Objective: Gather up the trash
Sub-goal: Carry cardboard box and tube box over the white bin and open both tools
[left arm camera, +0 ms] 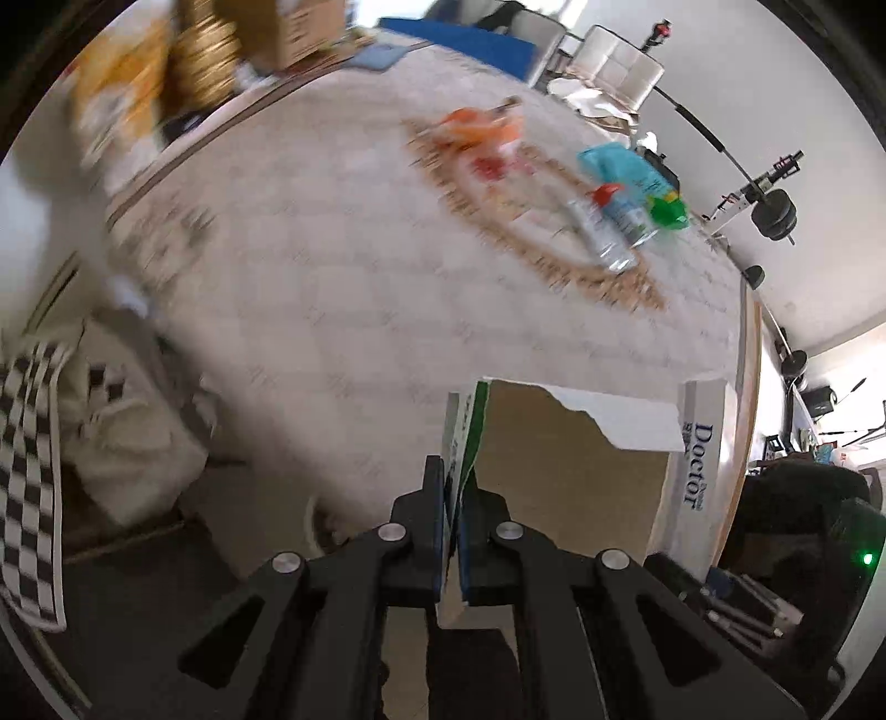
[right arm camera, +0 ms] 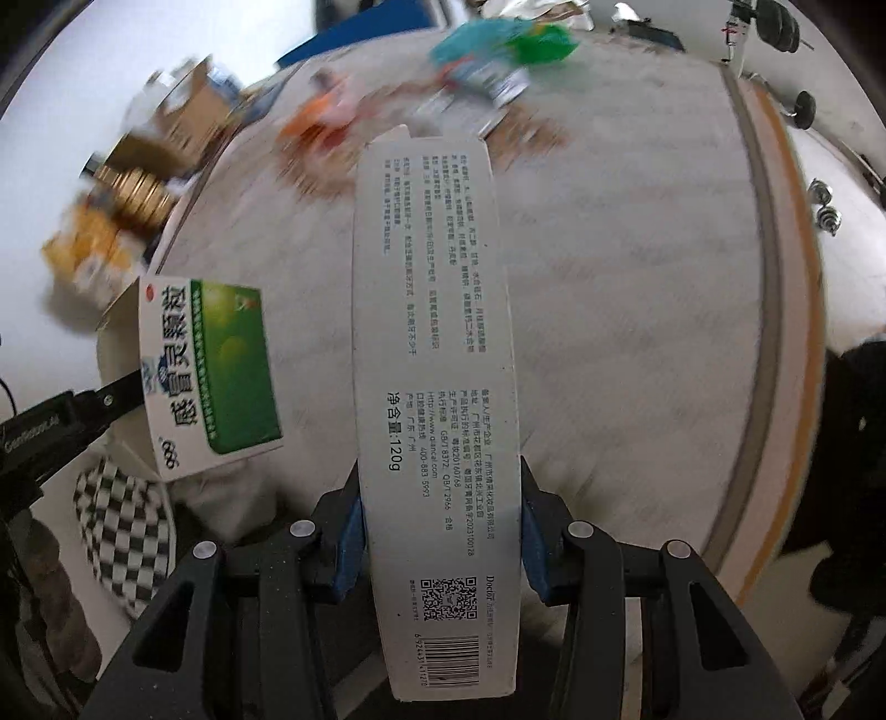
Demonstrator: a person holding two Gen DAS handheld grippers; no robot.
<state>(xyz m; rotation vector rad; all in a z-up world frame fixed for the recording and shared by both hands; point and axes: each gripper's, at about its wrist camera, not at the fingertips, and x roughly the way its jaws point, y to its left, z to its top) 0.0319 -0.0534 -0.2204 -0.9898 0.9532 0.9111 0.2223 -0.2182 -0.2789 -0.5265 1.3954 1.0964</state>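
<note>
My left gripper (left arm camera: pixel 455 482) is shut on the torn flap of a green-and-white medicine box (left arm camera: pixel 565 471), held above the near edge of the table; the same box shows at the left of the right wrist view (right arm camera: pixel 210 376). My right gripper (right arm camera: pixel 440 498) is shut on a long white toothpaste box (right arm camera: pixel 434 343), which points away over the table; its side marked "Doctor" shows in the left wrist view (left arm camera: pixel 700 465). More trash lies far across the table: plastic bottles (left arm camera: pixel 614 227), a blue packet (left arm camera: pixel 623 166) and an orange wrapper (left arm camera: pixel 482 124).
The table carries a pale patterned cloth (left arm camera: pixel 332 266) and a woven mat (left arm camera: pixel 609 277). A cardboard box (left arm camera: pixel 293 27) and a gold tin (left arm camera: pixel 205 61) stand at the far left. A white bag with a checkered cloth (left arm camera: pixel 33 471) sits below the table at left.
</note>
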